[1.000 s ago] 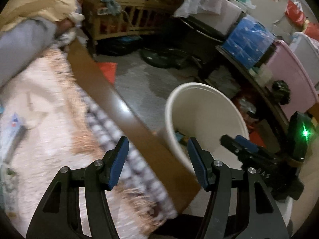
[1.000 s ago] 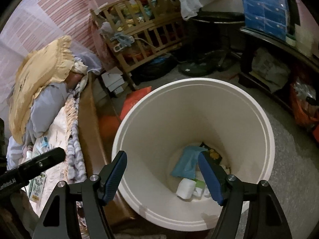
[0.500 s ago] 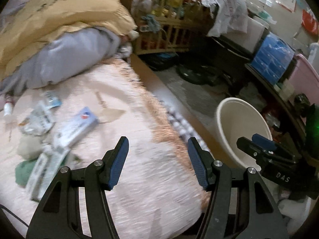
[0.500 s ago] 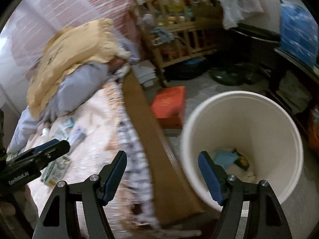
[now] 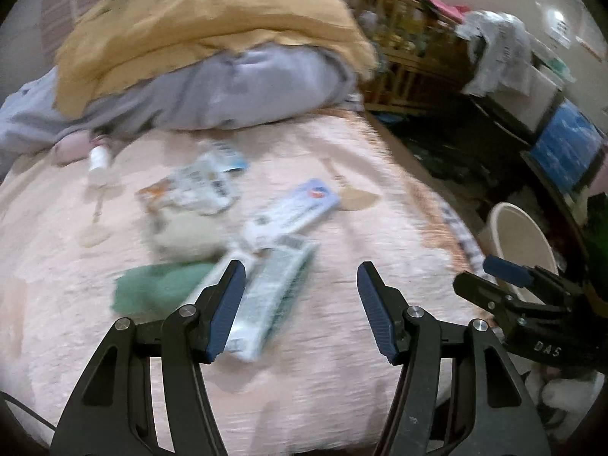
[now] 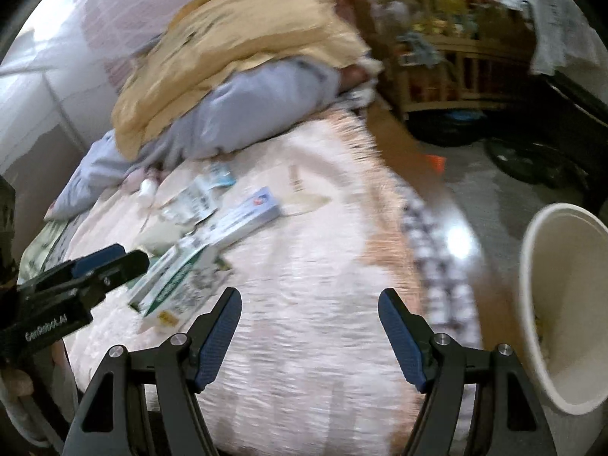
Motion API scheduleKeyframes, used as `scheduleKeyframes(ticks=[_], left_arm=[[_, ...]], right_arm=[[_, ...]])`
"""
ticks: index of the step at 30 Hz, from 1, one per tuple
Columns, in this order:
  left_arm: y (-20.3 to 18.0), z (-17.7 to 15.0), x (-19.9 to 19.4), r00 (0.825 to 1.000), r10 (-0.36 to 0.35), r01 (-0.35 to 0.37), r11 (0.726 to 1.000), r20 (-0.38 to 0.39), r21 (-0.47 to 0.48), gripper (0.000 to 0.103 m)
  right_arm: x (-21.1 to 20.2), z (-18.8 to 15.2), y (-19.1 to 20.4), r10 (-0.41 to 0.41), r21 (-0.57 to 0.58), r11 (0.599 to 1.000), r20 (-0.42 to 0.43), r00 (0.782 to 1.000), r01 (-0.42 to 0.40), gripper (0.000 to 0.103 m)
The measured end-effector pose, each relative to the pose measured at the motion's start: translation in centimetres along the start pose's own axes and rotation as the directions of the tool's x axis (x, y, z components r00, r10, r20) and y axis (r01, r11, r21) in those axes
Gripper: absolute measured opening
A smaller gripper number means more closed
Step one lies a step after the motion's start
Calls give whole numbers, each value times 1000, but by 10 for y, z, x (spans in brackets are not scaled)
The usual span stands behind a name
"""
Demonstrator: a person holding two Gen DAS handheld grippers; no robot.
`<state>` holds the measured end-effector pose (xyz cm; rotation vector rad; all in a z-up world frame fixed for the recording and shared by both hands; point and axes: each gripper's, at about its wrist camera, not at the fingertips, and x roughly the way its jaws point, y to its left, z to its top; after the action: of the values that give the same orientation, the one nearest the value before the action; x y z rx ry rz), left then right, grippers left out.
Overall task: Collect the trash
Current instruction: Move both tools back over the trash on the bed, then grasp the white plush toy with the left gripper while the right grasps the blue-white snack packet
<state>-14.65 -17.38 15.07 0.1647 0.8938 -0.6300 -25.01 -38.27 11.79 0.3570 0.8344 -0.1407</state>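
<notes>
Trash lies scattered on the pale pink bedspread [image 5: 342, 380]: a green-and-white carton [image 5: 273, 296] [image 6: 171, 281], a white-and-blue box [image 5: 292, 209] [image 6: 243, 216], crumpled wrappers [image 5: 197, 186] [image 6: 193, 197], a small white bottle [image 5: 98, 159], a beige wad [image 5: 186, 235] and a green cloth [image 5: 159, 288]. My left gripper [image 5: 298, 309] hovers open over the bed, its left finger just above the carton's near end. My right gripper [image 6: 309, 338] is open above bare bedspread, nothing between its fingers. The white bin [image 6: 562, 304] [image 5: 520, 243] stands on the floor to the right of the bed.
A yellow blanket [image 5: 205, 26] and grey bedding [image 5: 228, 91] are heaped at the far end of the bed. A wooden crib [image 6: 456, 53] full of clutter, dark furniture and a blue pack [image 5: 566, 148] crowd the floor on the right. The bed's wooden edge [image 6: 444, 205] runs beside the bin.
Both grippers have swung left from over the bin to above the bed. The bin has slid to the right edge of both views and the scattered trash has come into sight. Jaw openings look unchanged.
</notes>
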Motion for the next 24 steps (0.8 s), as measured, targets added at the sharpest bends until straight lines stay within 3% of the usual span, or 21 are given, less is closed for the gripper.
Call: scheduleKeyframes(ticks=[11, 24], left_arm=[[103, -14, -2, 996, 77, -82, 983, -39, -163, 60], [116, 12, 52, 998, -8, -10, 965, -70, -261, 60]], right_arm=[[43, 2, 72, 67, -141, 987, -85, 994, -79, 72], [71, 37, 84, 72, -162, 983, -95, 993, -86, 73]])
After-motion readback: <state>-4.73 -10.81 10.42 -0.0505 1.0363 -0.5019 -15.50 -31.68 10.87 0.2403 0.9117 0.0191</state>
